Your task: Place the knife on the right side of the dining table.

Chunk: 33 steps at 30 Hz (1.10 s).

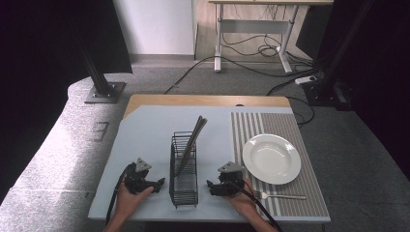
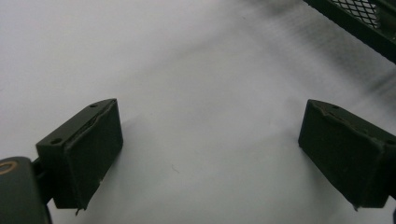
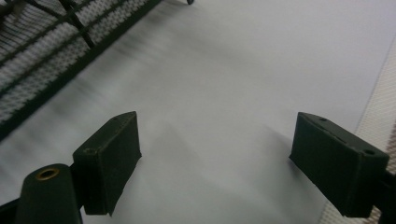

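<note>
A black wire rack (image 1: 184, 168) stands in the middle of the pale blue mat (image 1: 145, 135), with a bundle of dark chopsticks (image 1: 192, 140) leaning in it. My left gripper (image 1: 161, 183) rests on the mat just left of the rack, jaws wide apart with nothing between them (image 2: 210, 154). My right gripper (image 1: 209, 185) sits just right of the rack, open and empty over bare mat (image 3: 215, 154). The rack's edge (image 3: 70, 46) runs across the upper left of the right gripper view. A white plate (image 1: 271, 158) lies on the striped placemat (image 1: 290, 193), with a fork (image 1: 280, 196) in front of it.
The rack's mesh corner (image 2: 359, 18) shows at the upper right of the left gripper view. The placemat's edge (image 3: 380, 112) runs along the right side of the right gripper view. The table's wooden back edge (image 1: 208, 100) lies beyond the mat; cables and a desk frame (image 1: 254, 29) are on the floor behind.
</note>
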Available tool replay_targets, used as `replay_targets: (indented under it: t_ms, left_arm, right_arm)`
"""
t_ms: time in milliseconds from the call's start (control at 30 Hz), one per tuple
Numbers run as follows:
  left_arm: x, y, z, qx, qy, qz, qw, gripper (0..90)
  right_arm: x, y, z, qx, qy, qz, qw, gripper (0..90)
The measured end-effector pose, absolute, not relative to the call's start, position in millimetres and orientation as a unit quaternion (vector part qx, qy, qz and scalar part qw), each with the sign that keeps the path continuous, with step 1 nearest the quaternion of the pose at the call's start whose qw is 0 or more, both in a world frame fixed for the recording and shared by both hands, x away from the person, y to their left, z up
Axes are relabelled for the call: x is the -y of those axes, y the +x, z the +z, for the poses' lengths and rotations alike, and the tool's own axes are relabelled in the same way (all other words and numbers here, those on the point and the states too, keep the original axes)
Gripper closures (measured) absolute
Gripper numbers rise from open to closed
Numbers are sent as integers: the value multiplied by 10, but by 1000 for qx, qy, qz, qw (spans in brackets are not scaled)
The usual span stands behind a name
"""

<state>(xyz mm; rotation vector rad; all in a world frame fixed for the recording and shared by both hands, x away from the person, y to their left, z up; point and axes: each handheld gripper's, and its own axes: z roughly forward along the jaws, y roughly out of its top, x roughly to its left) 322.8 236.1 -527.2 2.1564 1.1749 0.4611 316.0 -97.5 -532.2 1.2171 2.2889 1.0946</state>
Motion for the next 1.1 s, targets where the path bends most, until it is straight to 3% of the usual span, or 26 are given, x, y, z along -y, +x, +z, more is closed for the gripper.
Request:
replay_targets:
  t_ms: [167,600,1100]
  left_arm:
    - [-2360,3226,-5271,-446,819,175,316,57]
    - [-2360,3227,-5271,-446,819,175,316,57]
    - [-2360,3227,-5271,-446,819,175,316,57]
  right_arm:
    - [963,3132,-5274,-802,420,388,170,154]
    - [1153,3227,-4641,-764,409,461,191,253]
    - [988,3373,-4352,-755,402,478,201,279]
